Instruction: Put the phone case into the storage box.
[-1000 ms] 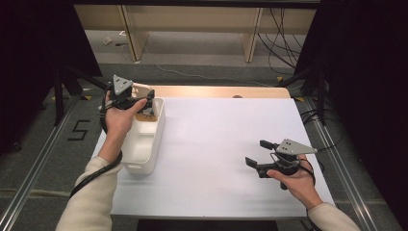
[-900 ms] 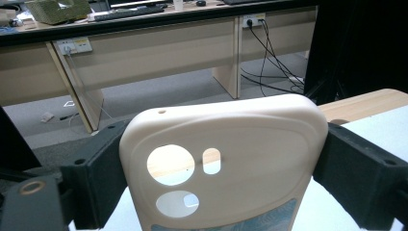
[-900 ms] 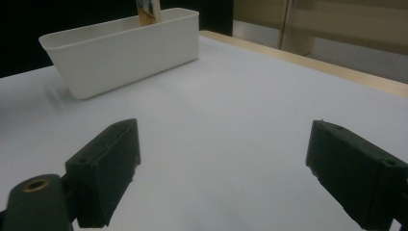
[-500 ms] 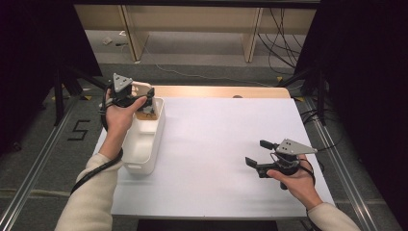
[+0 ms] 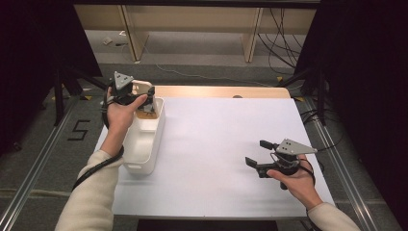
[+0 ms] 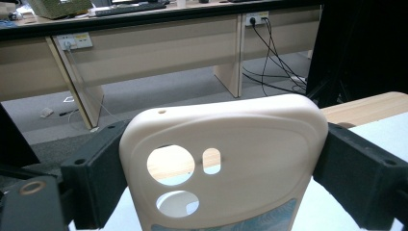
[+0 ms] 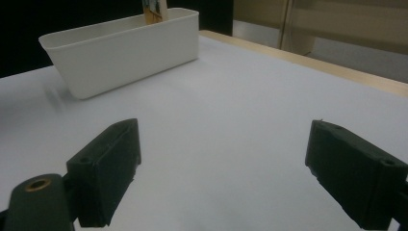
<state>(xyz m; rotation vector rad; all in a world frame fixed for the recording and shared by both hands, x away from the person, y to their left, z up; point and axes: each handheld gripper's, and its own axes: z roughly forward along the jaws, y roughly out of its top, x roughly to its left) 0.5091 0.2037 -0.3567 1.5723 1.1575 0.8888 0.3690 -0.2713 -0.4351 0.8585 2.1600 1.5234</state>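
Left gripper (image 5: 144, 96), upper left of the high view: held over the far end of the white bin (image 5: 139, 144), which stands along the left edge of the bench (image 5: 216, 144). Fingers clamped on a cream phone case (image 6: 223, 163); in the left gripper view the case stands upright between the two black fingers (image 6: 98, 178), one pressed against each long side. Camera cut-outs of the case face the lens: two round holes and a small slot left of centre, a tiny hole near the top edge. A patterned strip shows at the bottom of the case. In the high view the case (image 5: 141, 87) sits just above the bin's far rim, the left hand (image 5: 120, 113) wrapped around the gripper body.

Right gripper (image 5: 257, 154), lower right of the high view: low over the white bench top, well apart from the bin, pointing left. Fingers (image 7: 103, 166) wide apart, nothing between them; bare bench surface visible in the gap. In the right gripper view the bin (image 7: 120, 48) lies at upper left, with a small upright object at its far end, too cropped to identify.
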